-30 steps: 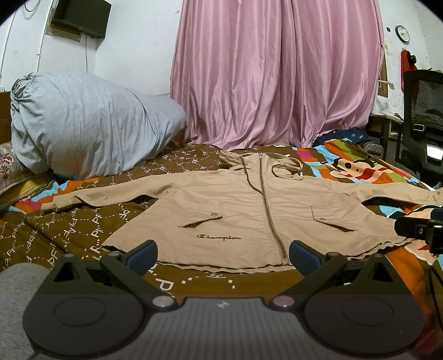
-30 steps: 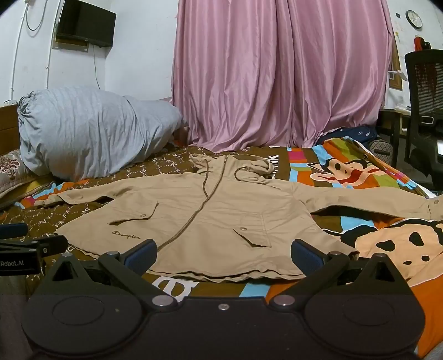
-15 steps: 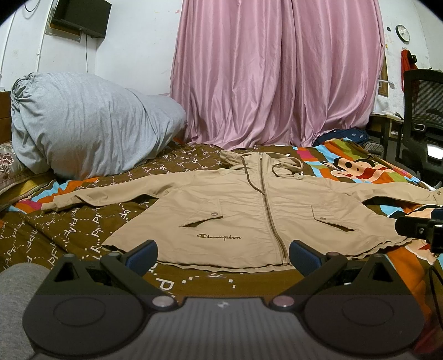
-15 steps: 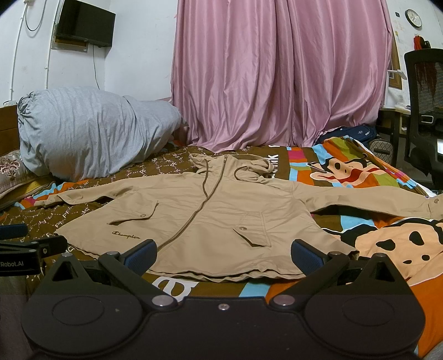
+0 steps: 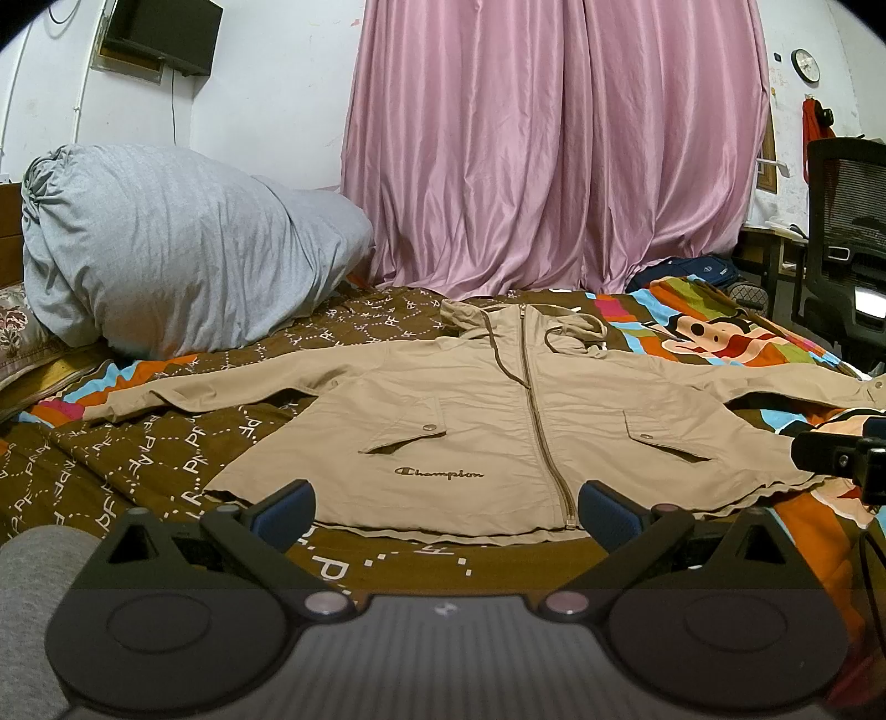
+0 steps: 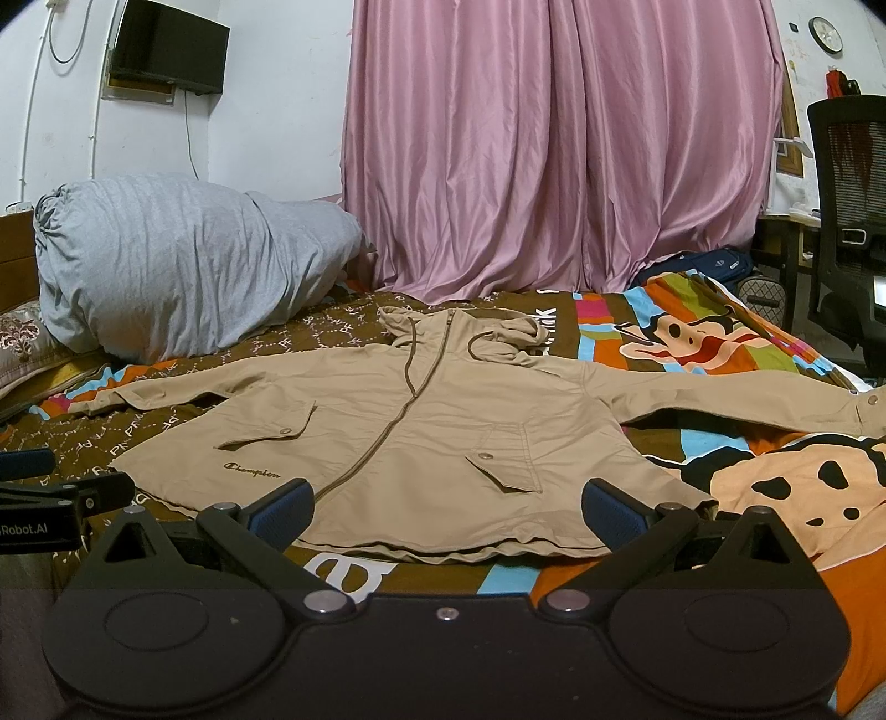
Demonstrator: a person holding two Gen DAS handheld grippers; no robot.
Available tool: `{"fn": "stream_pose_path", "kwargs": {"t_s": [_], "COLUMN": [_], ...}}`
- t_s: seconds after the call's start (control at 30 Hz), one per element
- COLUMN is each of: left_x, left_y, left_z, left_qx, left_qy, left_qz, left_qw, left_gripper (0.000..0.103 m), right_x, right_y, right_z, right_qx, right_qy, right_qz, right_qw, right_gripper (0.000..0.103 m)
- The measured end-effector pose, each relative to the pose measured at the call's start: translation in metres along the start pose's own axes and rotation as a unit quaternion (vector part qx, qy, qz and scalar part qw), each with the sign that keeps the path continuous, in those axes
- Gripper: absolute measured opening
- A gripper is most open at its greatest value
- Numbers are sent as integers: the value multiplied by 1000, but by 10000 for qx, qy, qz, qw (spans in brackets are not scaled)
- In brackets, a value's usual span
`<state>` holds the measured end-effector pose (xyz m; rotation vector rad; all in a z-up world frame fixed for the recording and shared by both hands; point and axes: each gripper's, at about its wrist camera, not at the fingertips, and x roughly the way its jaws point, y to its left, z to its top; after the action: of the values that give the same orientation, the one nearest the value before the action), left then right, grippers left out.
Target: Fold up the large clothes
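Tan cloth lies flat across the bed: the jacket point(image 5: 498, 421) is spread out front side up, zipped, with both sleeves stretched out to the sides. Nothing has moved since a moment ago; the jacket and both tools sit just where they were.

The left gripper point(image 5: 446, 507) hangs just above the near hem with its blue fingers point(image 5: 282, 507) spread wide, holding nothing. The right gripper point(image 6: 446, 507) is the same, fingers point(image 6: 609, 509) wide apart and holding nothing, near the hem on the other side.

The end of the right sleeve runs off the edge of the left camera's view. The hood is bunched up at the far end, so its shape is hard to make out. Each gripper shows only as a dark bit at the side of the other's view.

The bed cover point(image 6: 747, 360) is brown with white letters on one side and bright cartoon colours on the other. A big grey bundle of bedding point(image 5: 177, 249) sits at the far left. Behind hangs a pink curtain point(image 5: 554, 144). A black chair point(image 6: 847, 210) stands on the right, a dark screen point(image 6: 166, 47) and a round clock point(image 5: 804, 57) are up on the white wall.
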<state>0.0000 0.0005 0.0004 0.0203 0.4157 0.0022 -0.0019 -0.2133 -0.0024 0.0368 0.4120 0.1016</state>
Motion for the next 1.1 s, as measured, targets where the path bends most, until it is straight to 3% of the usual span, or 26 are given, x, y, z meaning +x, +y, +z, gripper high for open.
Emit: {"fn": "stream_pose_path", "kwargs": {"t_s": [1.1], "left_x": [-1], "left_y": [0], "left_z": [0], "left_qx": [14], "left_qy": [17], "left_qz": [5], "left_qw": [10000], "left_gripper": [103], "right_x": [3], "right_y": [-6], "right_z": [0], "right_qx": [35], "right_qy": [19], "right_qz": [2], "right_qw": [10000], "right_gripper": [102]}}
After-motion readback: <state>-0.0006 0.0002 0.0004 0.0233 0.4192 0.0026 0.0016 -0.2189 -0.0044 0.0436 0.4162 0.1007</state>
